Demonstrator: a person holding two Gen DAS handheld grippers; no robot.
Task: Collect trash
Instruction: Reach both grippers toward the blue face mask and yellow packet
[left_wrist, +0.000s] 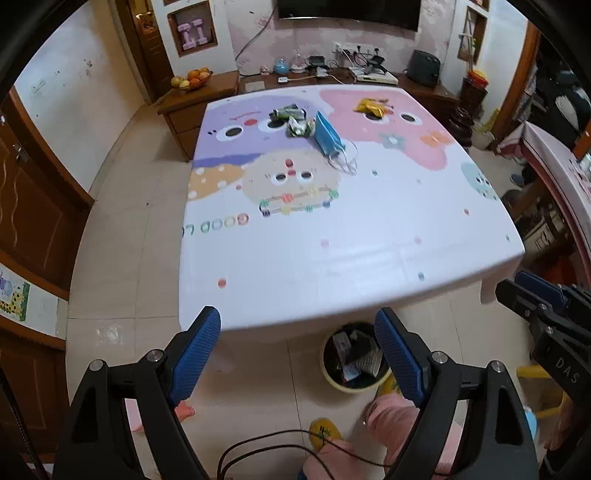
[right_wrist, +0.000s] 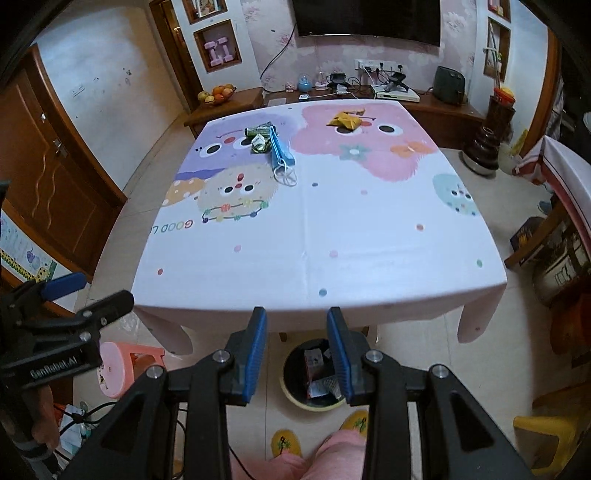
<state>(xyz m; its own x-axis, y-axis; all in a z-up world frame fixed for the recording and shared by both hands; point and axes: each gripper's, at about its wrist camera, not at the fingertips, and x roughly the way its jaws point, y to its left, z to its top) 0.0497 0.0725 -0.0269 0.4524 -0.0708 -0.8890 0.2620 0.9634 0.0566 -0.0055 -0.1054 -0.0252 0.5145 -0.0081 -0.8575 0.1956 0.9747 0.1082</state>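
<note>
Cartoon-print tablecloth (right_wrist: 332, 229) bears the trash at its far end: green wrappers (right_wrist: 260, 137) touching a blue mask (right_wrist: 279, 151), a yellow packet (right_wrist: 345, 121) well apart. Bin (right_wrist: 295, 400) stands below the near edge. Left gripper (left_wrist: 297, 354) and right gripper (right_wrist: 296, 350) hover released, holding nothing.

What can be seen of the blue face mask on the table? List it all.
The blue face mask lies flat on the far left part of the tablecloth, folded or stacked into a long, narrow strip. Its white ear loops spill toward the near side. It looks like soft disposable fabric. Its far end touches the green wrappers. Neither gripper is near it.
</note>
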